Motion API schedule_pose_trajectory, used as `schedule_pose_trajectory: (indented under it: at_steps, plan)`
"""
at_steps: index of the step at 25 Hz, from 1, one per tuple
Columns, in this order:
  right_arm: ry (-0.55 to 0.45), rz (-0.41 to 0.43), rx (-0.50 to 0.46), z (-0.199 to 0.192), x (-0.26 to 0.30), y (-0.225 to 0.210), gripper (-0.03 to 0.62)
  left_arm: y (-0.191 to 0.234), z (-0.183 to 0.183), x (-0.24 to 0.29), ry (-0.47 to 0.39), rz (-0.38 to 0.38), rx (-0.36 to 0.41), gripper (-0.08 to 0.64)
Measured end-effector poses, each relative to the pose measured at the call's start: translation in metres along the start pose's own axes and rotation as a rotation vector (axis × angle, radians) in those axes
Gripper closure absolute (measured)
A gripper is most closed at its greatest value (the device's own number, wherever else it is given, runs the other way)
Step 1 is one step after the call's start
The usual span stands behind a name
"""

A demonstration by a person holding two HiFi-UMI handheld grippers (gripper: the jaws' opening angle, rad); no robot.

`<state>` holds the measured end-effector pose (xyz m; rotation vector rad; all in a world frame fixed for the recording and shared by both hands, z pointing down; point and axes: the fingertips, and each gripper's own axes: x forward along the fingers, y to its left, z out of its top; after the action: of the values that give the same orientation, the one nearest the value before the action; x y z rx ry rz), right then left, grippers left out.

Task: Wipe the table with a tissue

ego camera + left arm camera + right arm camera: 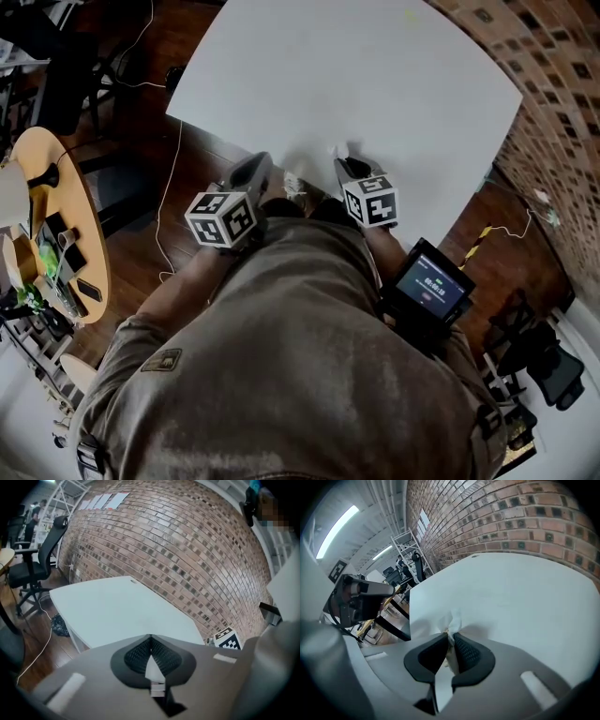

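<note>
The white table point(375, 84) lies ahead of me, its near edge under both grippers. My right gripper point(347, 166) hovers at that edge, shut on a crumpled white tissue point(452, 619) that sticks out past the jaw tips over the table point(525, 597). In the head view only a small white tuft of the tissue point(339, 150) shows. My left gripper point(258, 173) is held beside it to the left, near the table's edge. In the left gripper view its jaws point(150, 638) are closed together, with nothing seen between them, above the table point(112, 611).
A brick wall point(553, 84) runs along the table's right side. A round wooden table point(56, 225) with small items stands at the left, with cables point(173, 178) on the wooden floor. An office chair point(33, 569) stands beyond the table's far left corner.
</note>
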<state>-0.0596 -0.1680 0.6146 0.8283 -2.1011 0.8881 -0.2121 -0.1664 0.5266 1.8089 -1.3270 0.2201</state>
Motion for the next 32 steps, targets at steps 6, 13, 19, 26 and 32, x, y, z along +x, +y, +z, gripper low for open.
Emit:
schedule_pose_trajectory:
  at_steps: [6, 13, 19, 26, 32]
  plan:
    - [-0.026, -0.029, 0.038, 0.000, -0.007, -0.009, 0.541, -0.012, 0.005, 0.006, 0.018, -0.040, 0.040, 0.558]
    - [-0.072, -0.135, 0.145, -0.018, -0.040, -0.056, 0.541, -0.045, 0.006, 0.032, 0.062, -0.115, 0.101, 0.558]
    - [-0.093, -0.227, 0.235, -0.049, -0.080, -0.093, 0.541, -0.079, -0.004, 0.046, 0.093, -0.175, 0.143, 0.558]
    - [-0.089, -0.268, 0.267, -0.066, -0.089, -0.102, 0.541, -0.088, -0.008, 0.051, 0.105, -0.200, 0.162, 0.558]
    - [-0.068, -0.208, 0.221, -0.063, -0.076, -0.080, 0.541, -0.082, -0.008, 0.042, 0.099, -0.177, 0.163, 0.558]
